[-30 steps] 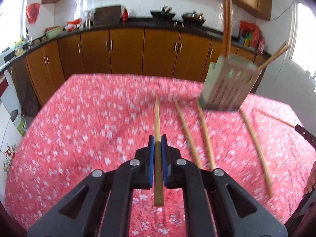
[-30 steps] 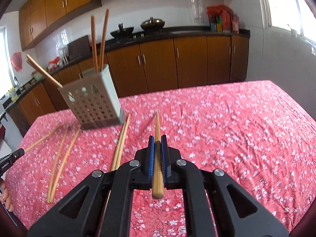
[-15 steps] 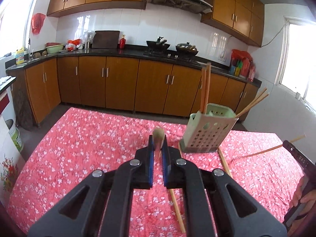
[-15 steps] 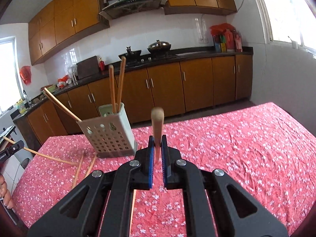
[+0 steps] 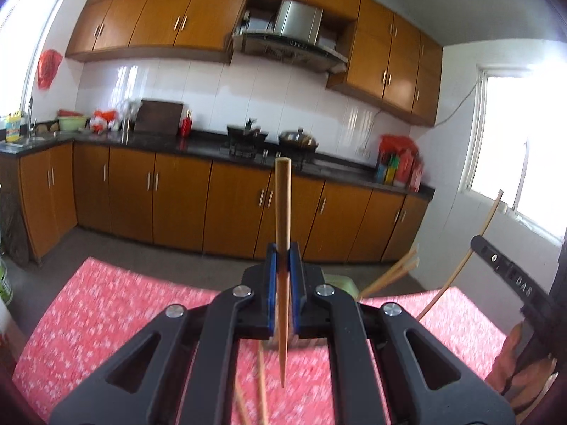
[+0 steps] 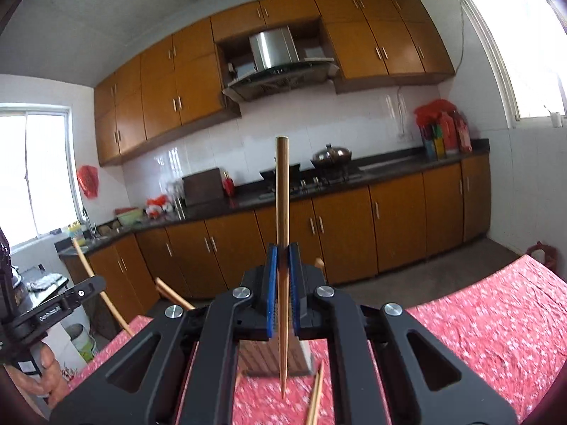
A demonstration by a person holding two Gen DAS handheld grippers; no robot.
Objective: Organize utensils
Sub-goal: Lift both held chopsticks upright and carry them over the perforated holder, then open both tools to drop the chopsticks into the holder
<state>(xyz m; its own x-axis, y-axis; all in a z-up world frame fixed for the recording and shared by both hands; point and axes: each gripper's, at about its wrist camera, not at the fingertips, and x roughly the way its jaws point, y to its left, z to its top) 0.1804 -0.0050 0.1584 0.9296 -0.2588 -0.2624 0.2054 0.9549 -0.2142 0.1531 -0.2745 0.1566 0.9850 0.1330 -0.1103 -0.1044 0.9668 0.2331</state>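
Wooden cabinets point(image 5: 177, 205), range hood point(image 5: 294, 46) — wok point(image 6: 331, 154) on dark counter point(image 5: 149, 141).

A chopstick point(image 5: 282, 233) stands upright between each gripper's jaws. Loose chopsticks point(image 6: 316, 395) lie on the counter point(image 6: 496, 326) before the holder point(image 6: 273, 357). Cabinets point(image 5: 177, 198) stand behind.

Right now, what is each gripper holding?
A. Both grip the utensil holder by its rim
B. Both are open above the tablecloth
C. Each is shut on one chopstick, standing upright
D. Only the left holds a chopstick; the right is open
C: the left gripper is shut on a left chopstick and the right gripper on a right chopstick, each stick upright between the blue pads, blunt end up.
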